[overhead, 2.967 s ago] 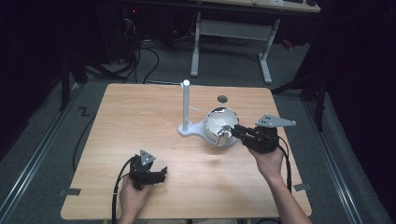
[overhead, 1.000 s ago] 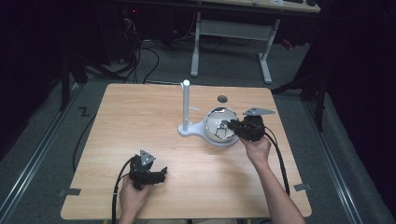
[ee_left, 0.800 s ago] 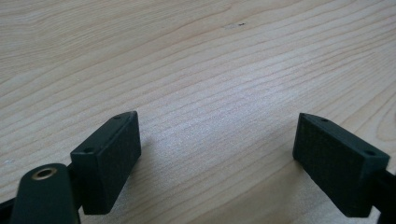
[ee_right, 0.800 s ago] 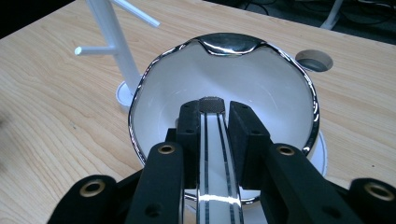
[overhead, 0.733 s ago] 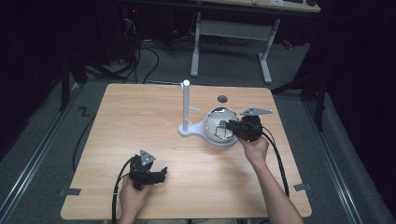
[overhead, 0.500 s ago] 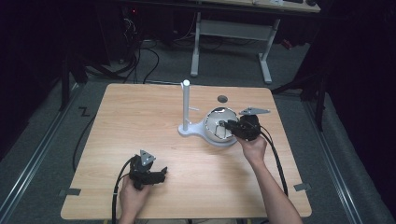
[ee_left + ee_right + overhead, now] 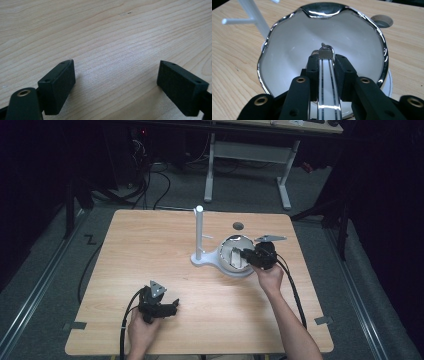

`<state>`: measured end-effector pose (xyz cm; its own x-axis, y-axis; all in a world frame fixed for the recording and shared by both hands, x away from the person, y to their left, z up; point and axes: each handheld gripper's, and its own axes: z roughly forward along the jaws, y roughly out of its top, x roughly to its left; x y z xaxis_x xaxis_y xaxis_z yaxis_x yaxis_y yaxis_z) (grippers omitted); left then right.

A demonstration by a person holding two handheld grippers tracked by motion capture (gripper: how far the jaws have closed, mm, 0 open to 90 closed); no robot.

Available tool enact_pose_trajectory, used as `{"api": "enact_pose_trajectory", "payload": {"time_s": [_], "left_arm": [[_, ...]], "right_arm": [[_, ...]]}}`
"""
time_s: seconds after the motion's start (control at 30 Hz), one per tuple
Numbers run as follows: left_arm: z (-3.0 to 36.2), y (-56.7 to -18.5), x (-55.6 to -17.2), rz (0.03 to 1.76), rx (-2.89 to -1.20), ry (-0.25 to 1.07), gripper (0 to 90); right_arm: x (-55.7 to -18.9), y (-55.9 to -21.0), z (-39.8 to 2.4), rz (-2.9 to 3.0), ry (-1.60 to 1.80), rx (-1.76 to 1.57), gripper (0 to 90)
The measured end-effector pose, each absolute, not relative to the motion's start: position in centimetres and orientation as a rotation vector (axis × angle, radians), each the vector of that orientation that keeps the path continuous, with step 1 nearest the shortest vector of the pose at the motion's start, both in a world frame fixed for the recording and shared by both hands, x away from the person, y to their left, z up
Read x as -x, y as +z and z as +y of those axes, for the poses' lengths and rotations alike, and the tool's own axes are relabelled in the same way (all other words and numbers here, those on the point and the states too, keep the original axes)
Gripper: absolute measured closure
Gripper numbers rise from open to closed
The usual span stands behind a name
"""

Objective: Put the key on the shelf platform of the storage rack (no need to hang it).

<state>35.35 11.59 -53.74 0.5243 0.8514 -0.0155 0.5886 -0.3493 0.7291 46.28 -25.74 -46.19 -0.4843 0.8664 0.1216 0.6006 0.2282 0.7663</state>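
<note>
- Wooden table [image 7: 150, 250]: bare light wood grain under the left gripper [image 7: 117, 85], whose jaws stand wide apart, nothing between them.
- White stand [image 7: 200, 237]: upright post on a base, near table centre.
- Cup [image 7: 322, 35]: white inside, wavy chrome rim, tipped sideways beside the stand's base.
- Cup handle [image 7: 325, 75]: white with chrome stripes, clamped in the right gripper [image 7: 326, 58].

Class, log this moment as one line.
right tool: shut on cup handle | cup: on white stand base | left tool: open, on table
</note>
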Motion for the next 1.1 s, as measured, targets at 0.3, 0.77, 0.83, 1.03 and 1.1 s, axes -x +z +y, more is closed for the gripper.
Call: {"api": "enact_pose_trajectory", "payload": {"time_s": [0.3, 0.77, 0.83, 1.03, 1.1], "left_arm": [[11.6, -53.7, -35.3, 1.166, -2.071, 0.485, 15.4], [11.6, -53.7, -35.3, 1.166, -2.071, 0.485, 15.4], [11.6, -53.7, -35.3, 1.165, -2.071, 0.486, 15.5], [11.6, -53.7, -35.3, 1.166, -2.071, 0.485, 15.4], [11.6, -53.7, -35.3, 1.166, -2.071, 0.485, 15.4]], "right_arm": [[-46.5, -46.6, -25.5, 2.174, 1.104, -1.372, 71.4], [-45.5, -45.4, -26.1, 2.160, 1.144, -1.359, 54.6], [-45.3, -45.3, -26.4, 2.164, 1.148, -1.359, 54.9], [-44.4, -44.4, -27.0, 2.152, 1.156, -1.348, 53.8], [-44.2, -44.1, -27.3, 2.141, 1.160, -1.346, 53.0]]}}
